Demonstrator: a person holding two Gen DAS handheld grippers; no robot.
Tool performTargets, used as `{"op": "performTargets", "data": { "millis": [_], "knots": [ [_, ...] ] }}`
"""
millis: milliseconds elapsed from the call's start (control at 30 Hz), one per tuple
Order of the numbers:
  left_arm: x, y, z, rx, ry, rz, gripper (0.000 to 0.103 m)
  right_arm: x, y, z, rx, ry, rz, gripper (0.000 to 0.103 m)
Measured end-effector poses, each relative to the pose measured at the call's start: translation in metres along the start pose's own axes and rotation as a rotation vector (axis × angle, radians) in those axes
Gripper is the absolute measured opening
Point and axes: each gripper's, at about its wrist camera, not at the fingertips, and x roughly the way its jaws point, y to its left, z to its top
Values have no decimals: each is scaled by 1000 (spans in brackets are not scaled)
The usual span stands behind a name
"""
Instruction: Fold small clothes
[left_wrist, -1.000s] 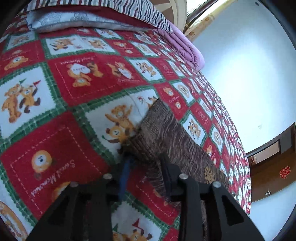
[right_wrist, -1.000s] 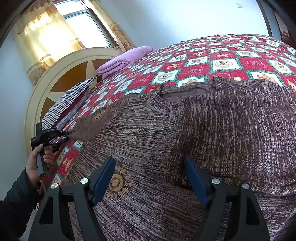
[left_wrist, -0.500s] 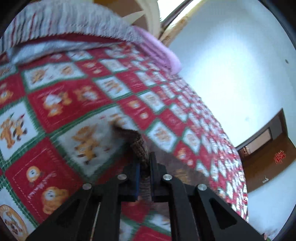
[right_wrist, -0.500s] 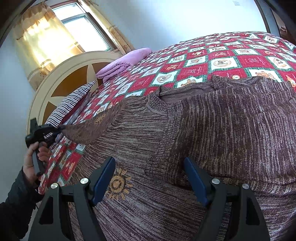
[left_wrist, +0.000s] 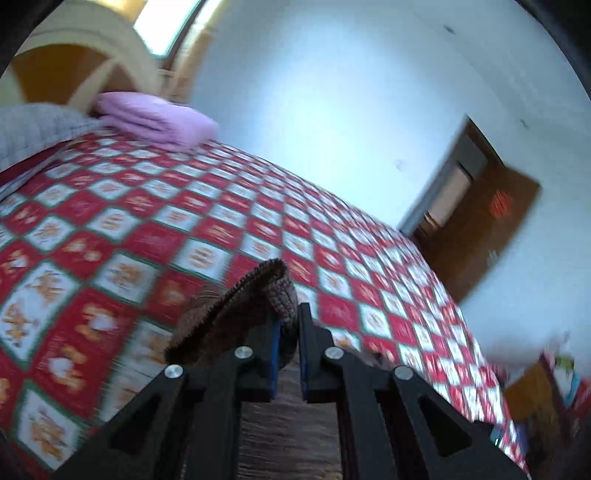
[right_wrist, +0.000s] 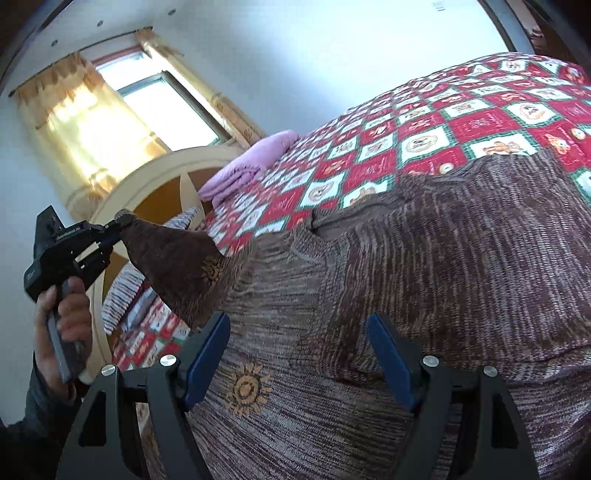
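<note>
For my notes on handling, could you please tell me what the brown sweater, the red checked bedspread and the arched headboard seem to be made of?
Brown marled sweater: knitted yarn, likely wool or acrylic; ribbed cuff and streaky stitches show, matte.
Red checked bedspread: printed woven or fleece fabric, soft and matte; the weave is too blurred to tell.
Arched cream headboard: seemingly painted wood with brown inset panels, smooth with a slight sheen.

Black tool (right_wrist: 297, 356) frames with silver screws, blue pads (right_wrist: 388, 356); dark sleeve (right_wrist: 40, 398)

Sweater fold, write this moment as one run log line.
left gripper: shut on sleeve cuff, lifted off quilt | right gripper: jaws open over sweater, holding nothing | step: sleeve fold under way
</note>
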Motion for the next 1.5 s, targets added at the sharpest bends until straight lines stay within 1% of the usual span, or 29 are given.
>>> {"op": "performTargets", "data": {
  "millis": [100,167,200,233,300,333,367,433,500,533,567,600,633,700,733,767,867,900,933,1000,1067,1133,1167,1200,1267,1300,1333,1367,1500],
  "knots": [
    [27,-32,-29,56,65,-25,8,-6,-5,1,26,-32,8,78],
    [54,-51,-57,76,126,-34,9,-11,-9,3,48,-64,9,78],
    [61,-57,-66,87,150,-25,9,-14,-12,3,63,-81,11,78],
    [72,-65,-83,104,201,-6,12,-18,-16,3,83,-99,14,78],
    [84,-78,-108,142,306,-32,14,-24,-24,5,123,-123,19,80],
    [84,-83,-121,178,341,-45,14,-25,-28,5,143,-130,21,80],
    [81,-86,-127,213,348,-50,15,-26,-31,5,160,-135,25,81],
    [61,-88,-133,291,321,-66,17,-27,-33,5,174,-137,33,81],
    [42,-80,-127,339,267,-62,34,-25,-31,6,167,-132,35,81],
    [32,-71,-120,351,224,-34,55,-24,-31,6,164,-129,36,81],
    [26,-61,-113,350,184,2,71,-23,-30,6,164,-124,38,81],
    [19,-43,-101,343,128,60,74,-22,-30,6,165,-120,38,81],
    [19,-32,-94,341,103,111,74,-20,-30,7,167,-116,38,81],
    [28,-5,-80,355,63,255,74,-20,-30,6,164,-113,32,81],
    [39,14,-74,369,90,344,74,-19,-30,6,161,-111,29,81],
    [49,27,-73,373,133,395,74,-18,-30,6,158,-108,26,81],
    [68,54,-84,384,252,473,74,-16,-28,6,152,-98,14,81],
    [71,60,-89,383,281,475,74,-14,-28,6,148,-91,10,81],
    [67,64,-95,380,264,461,75,-13,-27,6,146,-84,6,81],
    [60,65,-98,378,257,459,77,-10,-25,7,137,-66,-15,81],
    [56,68,-100,365,248,446,80,-6,-16,10,95,-26,-68,81],
    [57,70,-100,345,244,425,81,-2,6,16,18,-7,-144,81],
    [61,72,-99,331,245,421,85,3,24,20,-38,11,-175,81],
    [61,76,-98,310,248,415,85,10,38,24,-85,29,-192,81],
    [63,79,-97,278,250,395,90,27,63,30,-178,71,-255,81],
    [63,80,-97,264,248,391,92,42,77,33,-235,108,-299,81],
    [61,82,-97,251,245,389,96,53,84,33,-262,137,-311,81],
    [61,83,-98,242,244,383,98,71,92,33,-301,188,-321,81],
    [60,87,-98,218,245,353,100,118,99,25,-389,300,-402,81]
  ]
}}
